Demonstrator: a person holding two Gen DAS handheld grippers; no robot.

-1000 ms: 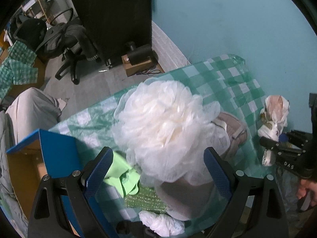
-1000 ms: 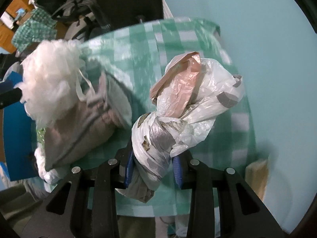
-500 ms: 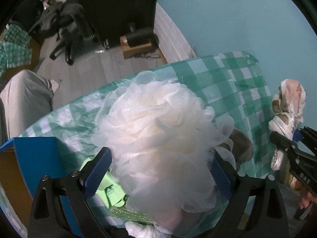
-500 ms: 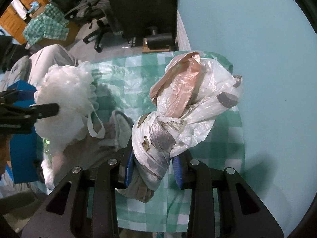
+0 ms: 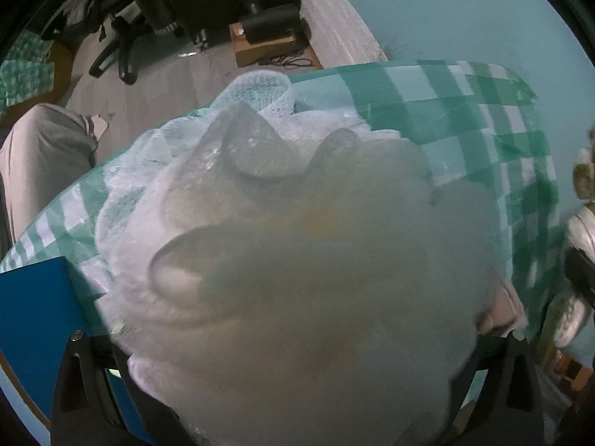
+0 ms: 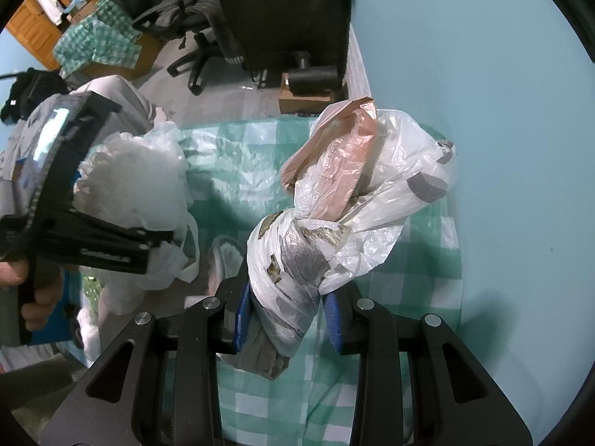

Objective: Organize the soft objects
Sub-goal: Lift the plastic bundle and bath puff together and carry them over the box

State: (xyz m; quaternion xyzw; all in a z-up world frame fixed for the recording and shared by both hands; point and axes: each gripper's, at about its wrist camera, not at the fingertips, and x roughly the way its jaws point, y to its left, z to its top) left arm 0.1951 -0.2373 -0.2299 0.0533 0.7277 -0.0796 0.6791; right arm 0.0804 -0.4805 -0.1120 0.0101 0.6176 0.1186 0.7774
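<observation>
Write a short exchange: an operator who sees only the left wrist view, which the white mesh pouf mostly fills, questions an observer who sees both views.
Operator: The pouf blocks my view. What is in the right gripper?
Observer: The right gripper is shut on a knotted bundle of plastic bags, white with a pinkish one on top.
Operator: Does anything hang off the pouf?
Observer: Yes. Below the left gripper, a white strap loop hangs from the white mesh pouf.
</observation>
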